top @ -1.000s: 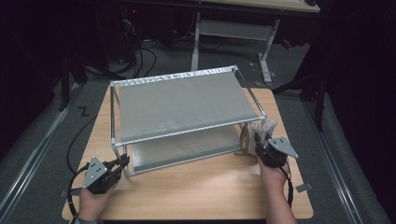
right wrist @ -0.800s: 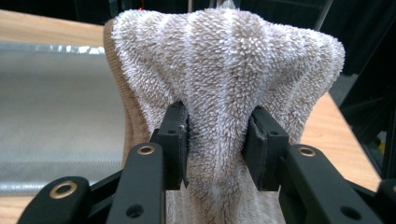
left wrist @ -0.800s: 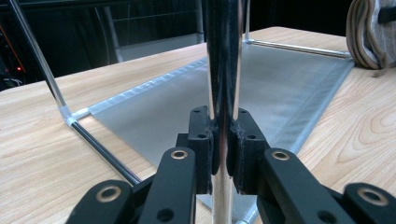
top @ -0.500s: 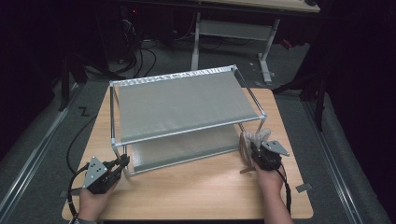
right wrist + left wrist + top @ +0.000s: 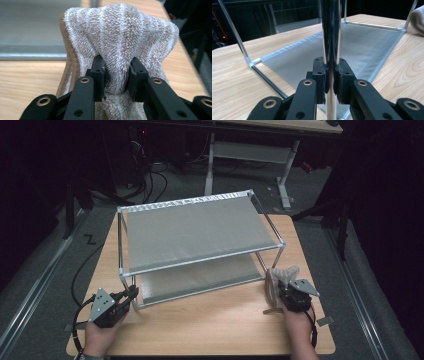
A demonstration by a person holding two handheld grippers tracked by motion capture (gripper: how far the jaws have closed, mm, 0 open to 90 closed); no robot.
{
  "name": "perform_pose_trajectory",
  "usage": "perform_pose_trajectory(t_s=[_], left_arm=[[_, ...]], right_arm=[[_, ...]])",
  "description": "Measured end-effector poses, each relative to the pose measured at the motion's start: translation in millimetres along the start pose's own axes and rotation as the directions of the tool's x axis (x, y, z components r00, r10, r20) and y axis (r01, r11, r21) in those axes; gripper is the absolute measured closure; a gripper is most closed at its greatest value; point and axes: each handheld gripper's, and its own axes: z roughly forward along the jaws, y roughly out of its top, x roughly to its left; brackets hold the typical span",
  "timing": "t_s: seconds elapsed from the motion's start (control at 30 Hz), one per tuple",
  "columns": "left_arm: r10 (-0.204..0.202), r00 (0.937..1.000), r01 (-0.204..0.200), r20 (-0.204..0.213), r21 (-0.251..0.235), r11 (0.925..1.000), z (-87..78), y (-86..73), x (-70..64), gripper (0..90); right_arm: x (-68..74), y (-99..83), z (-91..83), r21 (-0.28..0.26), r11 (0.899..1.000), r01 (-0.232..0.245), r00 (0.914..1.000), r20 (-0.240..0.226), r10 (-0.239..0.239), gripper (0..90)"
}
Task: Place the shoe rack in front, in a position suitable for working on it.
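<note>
A two-shelf metal rack [image 5: 200, 232] with grey fabric shelves stands on the wooden table [image 5: 215, 325]. My left gripper [image 5: 131, 295] is at the rack's front-left corner. In the left gripper view it [image 5: 331, 75] is shut on the shiny upright post [image 5: 331, 37]. My right gripper [image 5: 281, 287] is just off the rack's front-right leg, shut on a beige striped towel [image 5: 276, 281] that hangs bunched down to the tabletop. In the right gripper view the towel [image 5: 120, 32] bulges above my gripper [image 5: 117, 75], pinched between the pads. The same towel [image 5: 418, 17] peeks in at the far right of the left gripper view.
The lower shelf [image 5: 200, 277] lies close to the tabletop under the upper one. Bare wood runs along the table's front edge between the two hands. Beyond the table stand a white desk frame [image 5: 250, 150] and floor cables [image 5: 150, 175].
My right gripper has drawn back a little from the rack's front-right corner toward the front edge, with the towel in it. The left gripper has stayed on the post.
</note>
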Motion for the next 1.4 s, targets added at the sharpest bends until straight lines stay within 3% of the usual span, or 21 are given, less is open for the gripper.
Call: perform_pose_trajectory(t_s=[0.17, 0.27, 0.37, 0.47, 0.6, 0.73, 1.0, 1.23, 1.4], left_arm=[[-0.025, 0.9982, 0.025, -0.055, 0.011, 0.9996, -5.4, -1.4, 8.4, 79.7], [-0.052, 0.9937, 0.054, -0.099, 0.013, 0.9985, -9.3, -2.9, 15.2, 79.8], [-0.071, 0.9897, 0.073, -0.124, 0.011, 0.9973, -12.2, -4.4, 20.0, 80.0], [-0.071, 0.9886, 0.073, -0.133, 0.011, 0.9972, -13.5, -5.1, 21.3, 80.0], [-0.070, 0.9873, 0.072, -0.142, 0.010, 0.9973, -14.3, -5.6, 21.5, 79.9], [-0.080, 0.9857, 0.082, -0.148, 0.008, 0.9966, -15.8, -6.6, 23.2, 80.0], [-0.085, 0.9851, 0.088, -0.149, 0.008, 0.9961, -12.3, -5.9, 22.4, 80.3], [-0.086, 0.9874, 0.091, -0.132, 0.033, 0.9953, 1.5, 1.8, 15.8, 80.2], [-0.084, 0.9868, 0.092, -0.139, 0.055, 0.9942, 16.1, 8.0, 19.0, 80.0]], right_arm=[[-20.8, -1.9, -6.7, -0.001, 0.999, -0.041, 0.9967, 0.070, 0.041, 70.6], [-25.1, 1.0, -2.1, 0.002, 0.999, -0.054, 0.9960, 0.072, 0.054, 70.5], [-19.2, 6.9, 7.0, 0.008, 0.999, -0.042, 0.9980, 0.049, 0.041, 70.3], [-4.7, 13.8, 15.3, 0.015, 1.000, -0.005, 1.0000, 0.005, 0.005, 70.3], [11.8, 22.4, 22.1, 0.004, 0.999, 0.036, 0.9989, -0.030, -0.036, 70.3], [18.0, 24.1, 24.3, -0.009, 0.998, 0.061, 0.9959, -0.066, -0.062, 70.6], [24.3, 15.7, 7.5, -0.063, 0.995, 0.082, 0.9888, -0.120, -0.089, 71.6], [16.7, 1.2, -13.8, -0.089, 0.995, 0.055, 0.9910, -0.117, -0.065, 71.7], [9.1, -8.2, -27.1, -0.100, 0.994, 0.054, 0.9921, -0.107, -0.065, 71.7]])
